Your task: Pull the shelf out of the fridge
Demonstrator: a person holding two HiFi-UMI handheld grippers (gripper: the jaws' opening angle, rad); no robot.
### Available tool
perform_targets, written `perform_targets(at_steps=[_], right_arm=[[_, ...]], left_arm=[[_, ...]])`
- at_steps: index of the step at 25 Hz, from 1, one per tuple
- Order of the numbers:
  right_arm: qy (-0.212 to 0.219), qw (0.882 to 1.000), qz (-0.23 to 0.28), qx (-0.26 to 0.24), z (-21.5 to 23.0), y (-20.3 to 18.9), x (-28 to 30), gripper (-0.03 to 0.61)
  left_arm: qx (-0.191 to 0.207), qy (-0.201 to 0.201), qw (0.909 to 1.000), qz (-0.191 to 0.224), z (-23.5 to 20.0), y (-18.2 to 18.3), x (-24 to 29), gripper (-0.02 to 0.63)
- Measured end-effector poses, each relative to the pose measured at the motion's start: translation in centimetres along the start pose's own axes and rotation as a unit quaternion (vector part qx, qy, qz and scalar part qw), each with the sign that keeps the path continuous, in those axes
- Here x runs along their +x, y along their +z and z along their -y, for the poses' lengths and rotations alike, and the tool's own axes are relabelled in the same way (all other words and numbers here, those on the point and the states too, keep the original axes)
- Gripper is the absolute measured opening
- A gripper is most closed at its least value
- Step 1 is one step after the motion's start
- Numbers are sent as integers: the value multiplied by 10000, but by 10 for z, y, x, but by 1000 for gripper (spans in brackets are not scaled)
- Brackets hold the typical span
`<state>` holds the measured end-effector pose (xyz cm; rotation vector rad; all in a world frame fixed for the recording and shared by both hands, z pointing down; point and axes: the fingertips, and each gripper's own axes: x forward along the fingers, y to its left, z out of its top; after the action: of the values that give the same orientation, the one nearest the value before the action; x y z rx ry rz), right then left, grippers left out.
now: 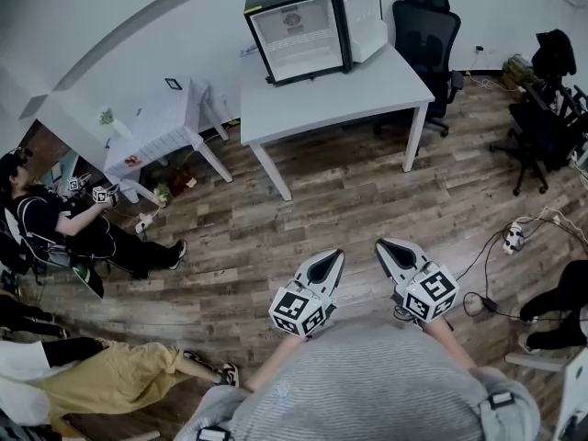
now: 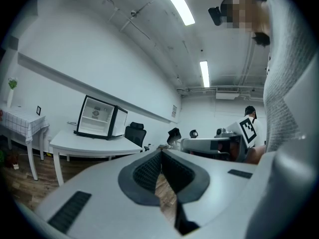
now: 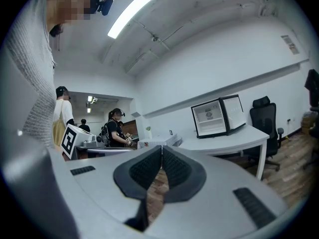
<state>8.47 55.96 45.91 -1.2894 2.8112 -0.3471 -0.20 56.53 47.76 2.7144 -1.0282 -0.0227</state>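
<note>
**A:** Where is the fridge?

**B:** The small black box-shaped fridge (image 1: pixel 299 30) stands on the back left corner of the white rectangular table (image 1: pixel 367 85), at the far side of the room. Its door (image 1: pixel 363 12) is swung open to the right, so the white inside shows.

**A:** And the shelf?

**B:** It would be inside the fridge, but from here it is too small. I cannot make it out clearly in any view.

**A:** How are the grippers?

**B:** The left gripper (image 1: pixel 329 257) and the right gripper (image 1: pixel 390 246) are side by side, close in front of the person's grey knitted sweater (image 1: pixel 367 375). They are over the brown wooden plank floor (image 1: pixel 303 200), well apart from the table. Both point towards the fridge.

**A:** Are the fingers grasping something?

**B:** No. In the left gripper view the dark ribbed pads (image 2: pixel 149 171) are pressed together and nothing is between them. In the right gripper view it is the same: pads (image 3: pixel 147 168) clenched, nothing held.

**A:** What else is near the table?

**B:** A black office chair (image 1: pixel 427 35) is just beside its right end. A smaller white table with a checked cloth (image 1: pixel 156 122) is to the left. A seated person in dark clothes (image 1: pixel 64 219) is at the left edge.
</note>
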Motion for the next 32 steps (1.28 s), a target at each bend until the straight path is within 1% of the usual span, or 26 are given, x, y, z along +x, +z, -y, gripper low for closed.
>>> perform_targets(at_steps=[5, 12, 16, 19, 22, 25, 30, 32], right_arm=[[3, 10000, 10, 60, 11, -3, 2, 15], [-67, 9999, -73, 57, 22, -2, 14, 15], [-253, 9997, -38, 32, 43, 3, 21, 15], [-415, 9991, 0, 19, 64, 1, 28, 15], [-544, 9985, 10, -36, 89, -3, 48, 15], [-581, 9983, 17, -47, 115, 1, 84, 15], [-486, 9987, 132, -115, 153, 37, 159, 15], [-448, 9988, 156, -78, 172, 44, 192, 15]], left_arm=[[19, 26, 10000, -15, -4, 1, 6, 12], [4, 91, 10000, 1, -27, 6, 21, 12], [45, 43, 10000, 40, -48, 12, 43, 12], [69, -3, 9999, 125, -68, 16, 64, 12], [101, -9, 9998, 183, -97, 18, 87, 12], [95, 35, 9998, 197, -136, 26, 111, 12], [163, 119, 9994, 268, -205, 60, 152, 12], [187, 122, 9994, 273, -235, 73, 169, 12]])
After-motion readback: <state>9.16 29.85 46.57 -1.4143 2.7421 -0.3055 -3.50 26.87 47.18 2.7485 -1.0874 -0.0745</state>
